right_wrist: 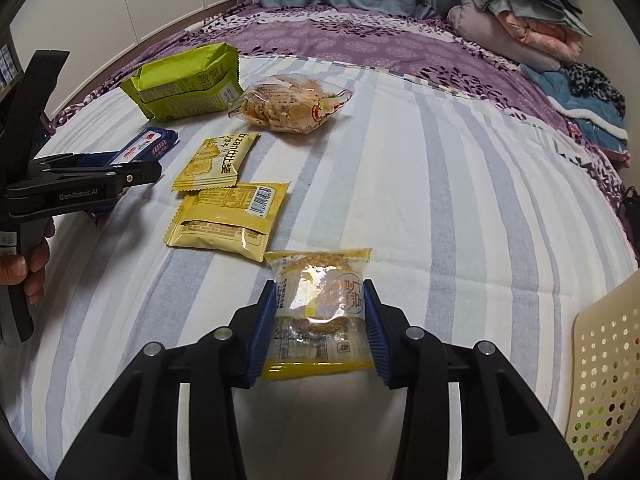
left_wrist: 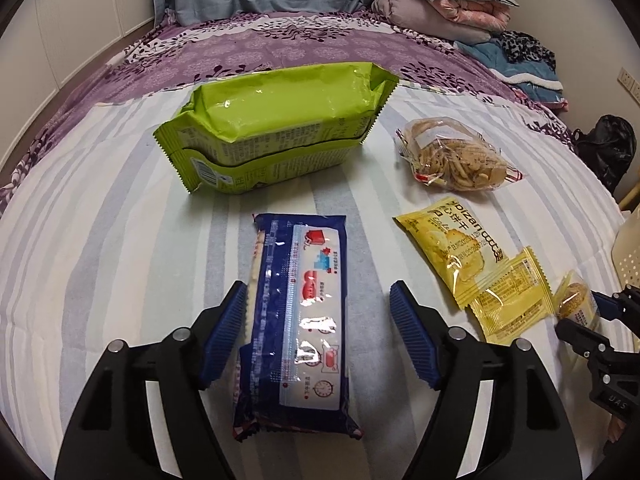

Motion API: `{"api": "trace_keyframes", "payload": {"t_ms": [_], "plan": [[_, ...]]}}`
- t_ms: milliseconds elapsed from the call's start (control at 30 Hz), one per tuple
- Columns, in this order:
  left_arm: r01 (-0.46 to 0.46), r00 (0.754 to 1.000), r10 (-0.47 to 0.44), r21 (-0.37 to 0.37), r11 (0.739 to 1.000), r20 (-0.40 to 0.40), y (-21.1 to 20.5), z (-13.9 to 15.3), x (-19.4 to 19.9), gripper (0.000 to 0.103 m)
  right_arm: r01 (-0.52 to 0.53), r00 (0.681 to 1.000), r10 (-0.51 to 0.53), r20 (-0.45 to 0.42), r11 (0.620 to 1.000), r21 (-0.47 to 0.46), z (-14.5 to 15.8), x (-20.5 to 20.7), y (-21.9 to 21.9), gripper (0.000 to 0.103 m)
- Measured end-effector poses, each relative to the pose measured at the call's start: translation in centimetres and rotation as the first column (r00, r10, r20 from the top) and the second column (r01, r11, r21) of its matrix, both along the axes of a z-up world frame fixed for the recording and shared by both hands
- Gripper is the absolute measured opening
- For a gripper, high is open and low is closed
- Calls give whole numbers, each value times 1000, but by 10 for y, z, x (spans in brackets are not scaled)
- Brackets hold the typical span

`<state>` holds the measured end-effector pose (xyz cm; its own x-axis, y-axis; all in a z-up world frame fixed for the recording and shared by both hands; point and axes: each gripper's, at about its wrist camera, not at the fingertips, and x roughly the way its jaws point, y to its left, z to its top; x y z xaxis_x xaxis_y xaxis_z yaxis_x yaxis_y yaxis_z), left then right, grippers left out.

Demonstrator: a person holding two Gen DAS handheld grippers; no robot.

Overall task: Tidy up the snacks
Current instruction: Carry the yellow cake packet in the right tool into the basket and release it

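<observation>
A dark blue biscuit packet [left_wrist: 300,320] lies lengthwise on the striped sheet between the fingers of my left gripper [left_wrist: 318,288]. That gripper is open: the right pad stands clear of the wrapper and the left pad sits at its edge. My right gripper [right_wrist: 319,286] is shut on a small clear-and-yellow cake packet [right_wrist: 320,312], pads pressing both sides. Two yellow packets [right_wrist: 220,160] [right_wrist: 232,216], a clear bag of crackers [right_wrist: 284,104] and a big green packet [right_wrist: 188,80] lie beyond. The left gripper [right_wrist: 152,172] shows at the left edge.
A cream perforated basket [right_wrist: 604,380] stands at the right edge of the bed. Folded bedding [right_wrist: 520,20] and clothes are piled at the far right. A person's hand [right_wrist: 32,264] holds the left gripper's handle. A black bag [left_wrist: 608,148] sits beyond the bed's right side.
</observation>
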<state>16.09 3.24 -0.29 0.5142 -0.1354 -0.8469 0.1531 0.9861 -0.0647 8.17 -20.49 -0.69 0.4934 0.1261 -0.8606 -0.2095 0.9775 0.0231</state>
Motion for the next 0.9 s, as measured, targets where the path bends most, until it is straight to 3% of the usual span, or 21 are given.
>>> {"api": "trace_keyframes", "payload": {"t_ms": [67,100,433,900], "plan": [[-18,1000,18,41,999,11,2,1,1,46,7,1000,-7,5,1000,3,0,-1,-1,41],[-20,1000,20,36,999,12,5,2,2,45,9,1000,-9,8,1000,3,1,-1,-1,40],[-32,999,33,-16,999,18,14,19,-11,45,42,998,-44,38,998,51,15,-13,-11,39],[81,988,-73,-54,995,136,-32,88,-43,45,101,979,-126,161,983,156,76,-46,-44,39]]}}
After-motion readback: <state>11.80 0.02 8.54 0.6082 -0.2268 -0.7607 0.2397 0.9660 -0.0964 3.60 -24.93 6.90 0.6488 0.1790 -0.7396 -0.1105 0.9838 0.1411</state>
